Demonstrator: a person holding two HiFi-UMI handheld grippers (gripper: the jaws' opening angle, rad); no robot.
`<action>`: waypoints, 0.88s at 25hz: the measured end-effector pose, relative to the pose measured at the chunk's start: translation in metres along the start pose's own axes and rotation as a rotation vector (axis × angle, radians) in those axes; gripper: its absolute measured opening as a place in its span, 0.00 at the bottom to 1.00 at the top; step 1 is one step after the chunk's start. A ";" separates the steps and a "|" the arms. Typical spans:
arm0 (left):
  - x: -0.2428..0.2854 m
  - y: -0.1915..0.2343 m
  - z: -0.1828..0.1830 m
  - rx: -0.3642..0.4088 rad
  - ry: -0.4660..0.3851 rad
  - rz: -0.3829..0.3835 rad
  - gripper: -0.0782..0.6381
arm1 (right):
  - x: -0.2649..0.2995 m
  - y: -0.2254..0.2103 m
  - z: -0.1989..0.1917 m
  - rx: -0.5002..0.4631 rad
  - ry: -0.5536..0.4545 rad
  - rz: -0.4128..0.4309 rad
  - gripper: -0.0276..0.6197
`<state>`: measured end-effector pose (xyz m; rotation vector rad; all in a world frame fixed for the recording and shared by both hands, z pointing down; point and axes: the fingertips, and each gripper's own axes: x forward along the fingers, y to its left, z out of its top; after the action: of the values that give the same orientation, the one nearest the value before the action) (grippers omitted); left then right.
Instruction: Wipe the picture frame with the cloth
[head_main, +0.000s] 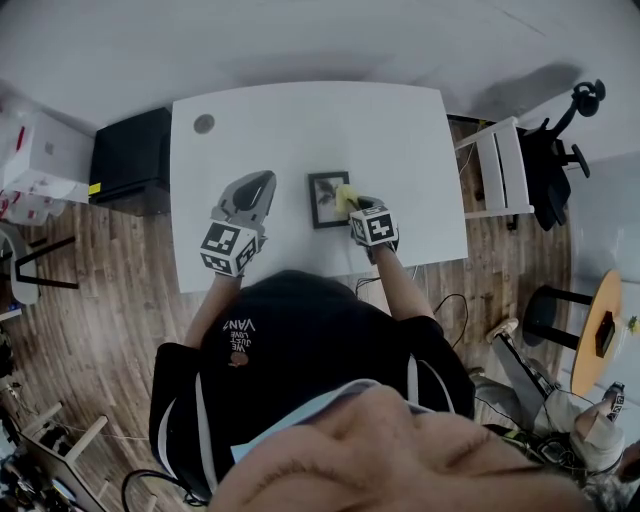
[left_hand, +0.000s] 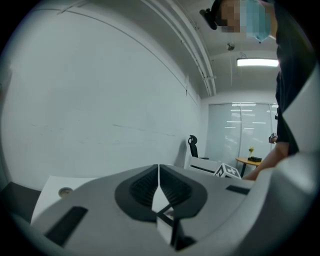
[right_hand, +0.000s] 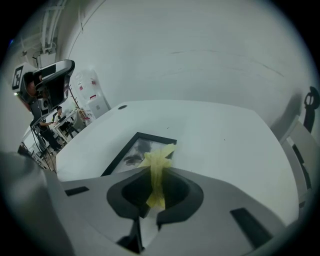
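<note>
A black rectangular picture frame (head_main: 322, 202) lies flat near the middle of a white table (head_main: 400, 130). The right gripper (right_hand: 157, 171) is clenched on a crumpled yellow cloth (right_hand: 160, 153), which hangs over the frame's right side. The left gripper (left_hand: 158, 175), jaws pressed together with nothing between them, is held left of the frame, apart from it.

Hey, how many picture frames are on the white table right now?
1. The picture frame lies flat near the middle of the white table. The yellow cloth, pinched in the right gripper, sits over its right side. No other frame shows.
</note>
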<state>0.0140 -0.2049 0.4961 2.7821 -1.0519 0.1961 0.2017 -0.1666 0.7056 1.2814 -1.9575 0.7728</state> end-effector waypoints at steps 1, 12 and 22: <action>0.001 0.000 0.000 0.000 0.001 -0.001 0.14 | -0.001 -0.003 0.000 0.003 -0.002 -0.004 0.10; 0.001 0.002 -0.001 0.002 0.011 -0.003 0.14 | -0.011 -0.026 -0.005 0.036 0.001 -0.051 0.10; -0.002 0.002 -0.002 -0.002 0.007 -0.008 0.14 | -0.019 -0.001 0.014 0.040 -0.065 -0.012 0.10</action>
<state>0.0109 -0.2050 0.4982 2.7815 -1.0386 0.2038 0.2055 -0.1672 0.6821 1.3563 -1.9926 0.7763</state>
